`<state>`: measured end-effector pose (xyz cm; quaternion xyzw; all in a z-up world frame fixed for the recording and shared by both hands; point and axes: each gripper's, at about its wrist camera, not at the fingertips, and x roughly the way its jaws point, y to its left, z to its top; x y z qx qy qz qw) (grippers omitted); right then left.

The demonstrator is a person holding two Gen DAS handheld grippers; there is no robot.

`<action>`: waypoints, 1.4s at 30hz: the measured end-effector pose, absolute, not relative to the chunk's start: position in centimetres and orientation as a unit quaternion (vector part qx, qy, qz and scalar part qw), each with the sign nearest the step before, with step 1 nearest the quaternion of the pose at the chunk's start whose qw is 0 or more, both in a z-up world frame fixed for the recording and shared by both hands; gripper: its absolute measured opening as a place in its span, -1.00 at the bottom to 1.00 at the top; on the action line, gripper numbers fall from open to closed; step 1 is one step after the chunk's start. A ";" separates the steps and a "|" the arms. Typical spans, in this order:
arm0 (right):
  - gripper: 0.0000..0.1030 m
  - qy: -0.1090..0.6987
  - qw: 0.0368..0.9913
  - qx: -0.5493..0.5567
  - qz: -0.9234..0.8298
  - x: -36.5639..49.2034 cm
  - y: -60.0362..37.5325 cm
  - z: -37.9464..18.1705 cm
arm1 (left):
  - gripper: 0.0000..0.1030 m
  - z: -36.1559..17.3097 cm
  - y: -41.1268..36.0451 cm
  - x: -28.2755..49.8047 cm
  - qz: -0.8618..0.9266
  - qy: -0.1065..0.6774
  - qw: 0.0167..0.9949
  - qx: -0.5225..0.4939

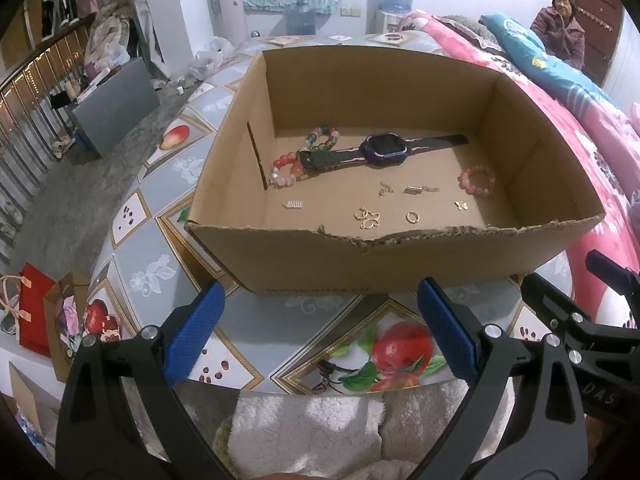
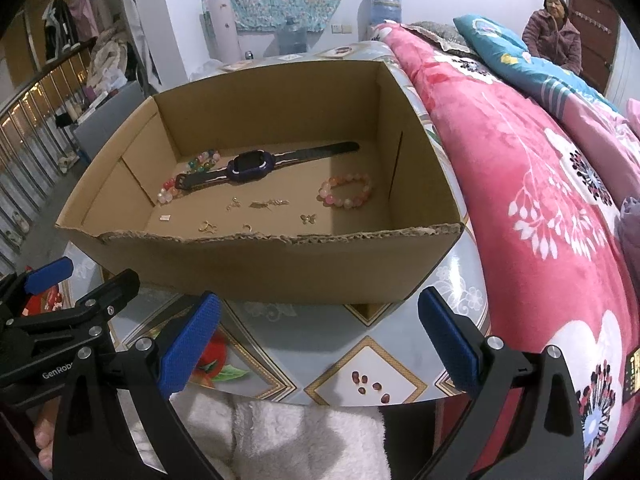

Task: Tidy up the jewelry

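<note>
Both grippers wait, spread and empty, before the cardboard box [image 1: 400,258] of jewelry.

The left gripper [image 1: 318,334] and right gripper [image 2: 318,338] hang short of the torn front wall. On the box floor, the watch [image 1: 382,149] looks stiff, best pinched at its strap; the pink bracelet [image 1: 477,181] may roll; the ring [image 1: 412,216] is tiny and slippery. The walls crowd sideways reach, so entry from above looks open.

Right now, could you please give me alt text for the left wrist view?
An open cardboard box on a fruit-patterned table holds a purple smartwatch, three bead bracelets and small gold trinkets. The left gripper hovers before it, jaws open and empty, with the right gripper alongside.
</note>
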<state>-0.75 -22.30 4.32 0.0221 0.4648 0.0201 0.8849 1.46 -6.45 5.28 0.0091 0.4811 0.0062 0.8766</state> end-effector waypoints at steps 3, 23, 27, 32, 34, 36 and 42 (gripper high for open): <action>0.87 0.465 0.885 0.023 0.020 -0.8 -22.3 4.3 | 0.81 5.3 -6.5 1.5 0.007 0.480 0.877 0.009; 0.87 0.468 0.883 0.028 0.025 -0.4 -22.5 3.9 | 0.81 5.3 -6.7 1.5 0.018 0.483 0.875 0.014; 0.87 0.468 0.883 0.026 0.025 -0.3 -22.5 3.8 | 0.81 5.3 -6.7 1.6 0.017 0.484 0.875 0.014; 0.87 0.468 0.883 0.026 0.024 -0.3 -22.5 3.9 | 0.81 5.3 -6.6 1.5 0.018 0.485 0.874 0.013; 0.87 0.468 0.883 0.026 0.025 -0.4 -22.5 3.9 | 0.81 5.3 -6.6 1.5 0.018 0.485 0.874 0.013; 0.87 0.468 0.883 0.027 0.024 -0.4 -22.5 3.9 | 0.81 5.3 -6.5 1.6 0.018 0.485 0.874 0.012; 0.87 0.468 0.883 0.026 0.024 -0.3 -22.4 3.9 | 0.81 5.3 -6.5 1.6 0.018 0.485 0.874 0.012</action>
